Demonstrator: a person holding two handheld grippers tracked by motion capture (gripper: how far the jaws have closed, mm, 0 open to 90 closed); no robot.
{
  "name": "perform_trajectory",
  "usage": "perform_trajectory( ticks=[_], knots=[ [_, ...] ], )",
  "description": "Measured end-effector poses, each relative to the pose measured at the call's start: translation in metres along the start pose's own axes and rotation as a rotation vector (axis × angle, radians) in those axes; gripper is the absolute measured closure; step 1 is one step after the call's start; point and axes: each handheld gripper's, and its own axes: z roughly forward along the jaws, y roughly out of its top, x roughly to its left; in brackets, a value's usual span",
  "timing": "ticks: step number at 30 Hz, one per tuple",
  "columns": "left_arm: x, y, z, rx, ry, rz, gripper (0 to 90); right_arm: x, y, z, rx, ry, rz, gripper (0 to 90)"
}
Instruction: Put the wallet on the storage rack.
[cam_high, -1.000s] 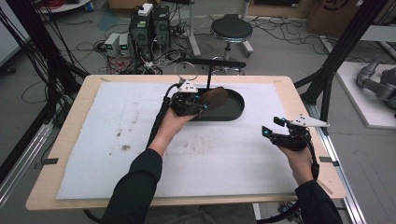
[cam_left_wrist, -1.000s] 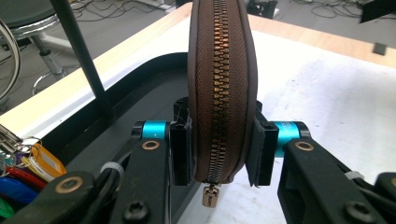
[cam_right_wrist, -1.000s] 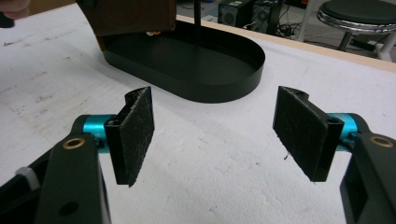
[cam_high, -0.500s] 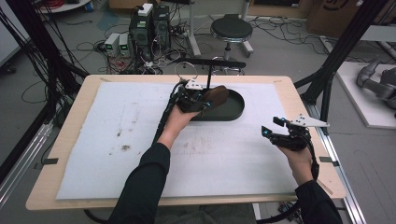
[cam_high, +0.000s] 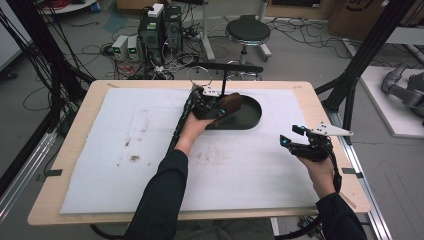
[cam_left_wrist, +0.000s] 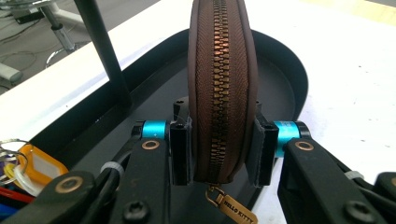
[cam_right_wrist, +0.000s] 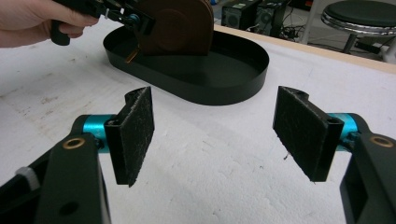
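Observation:
A brown zippered pouch stands on edge, zip towards the camera, with my left gripper shut on its two sides. It hangs over the near left part of the black oval tray, seen from above as the brown pouch in the left gripper. A brass pull tag dangles below it. My right gripper stands open over the white mat with nothing between its pads, right of the tray. In the high view the right gripper sits near the table's right edge.
A white foam mat covers the wooden table. A black stand post rises beside the tray, with its bar along the far edge. Keys with an orange tag lie near the tray's left side. A stool and cables stand on the floor beyond the table.
My left hand has carried the pouch to the right and lower, over the tray. The right hand has stayed put.

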Motion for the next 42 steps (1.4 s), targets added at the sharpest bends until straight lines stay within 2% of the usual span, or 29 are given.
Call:
perform_trajectory(
  ticks=[10, 12, 15, 22, 26, 30, 32, 34, 36, 38, 42],
  knots=[
    [0.005, -0.008, 0.011, 0.024, 0.004, -0.008, 67.0, 0.0, 0.0, 0.0, 0.0, 0.002, -0.001, 30.0],
    [0.006, -0.01, 0.013, 0.032, 0.005, -0.013, 66.9, 0.0, 0.0, 0.0, 0.002, 0.003, 0.0, 30.0],
    [0.008, -0.012, 0.014, 0.025, -0.004, -0.043, 66.8, 0.0, 0.0, 0.001, 0.002, 0.005, -0.002, 30.0],
    [0.008, -0.012, 0.015, 0.031, -0.003, -0.051, 65.5, 0.001, 0.0, 0.001, 0.007, 0.008, -0.001, 30.0],
    [0.009, -0.013, 0.015, 0.048, 0.021, -0.053, 61.4, 0.001, 0.0, 0.001, 0.006, 0.01, -0.003, 30.0],
    [0.01, -0.012, 0.013, 0.059, 0.067, -0.085, 47.1, 0.001, 0.0, 0.002, 0.008, 0.013, 0.001, 30.0],
    [0.01, -0.011, 0.01, 0.082, 0.113, -0.082, 37.7, 0.001, 0.0, 0.002, 0.008, 0.015, -0.001, 30.0],
    [0.011, -0.011, 0.007, 0.127, 0.185, -0.076, 30.9, 0.001, 0.0, 0.002, 0.008, 0.015, -0.005, 30.0],
    [0.011, -0.01, 0.001, 0.135, 0.217, -0.076, 27.8, 0.001, 0.0, 0.002, 0.008, 0.016, -0.005, 30.0],
    [0.011, -0.009, -0.007, 0.126, 0.226, -0.071, 27.7, 0.001, 0.0, 0.002, 0.007, 0.016, -0.004, 30.0],
    [0.005, -0.007, -0.027, 0.065, 0.199, -0.059, 27.8, 0.001, 0.0, 0.002, 0.007, 0.016, -0.003, 29.9]
  ],
)
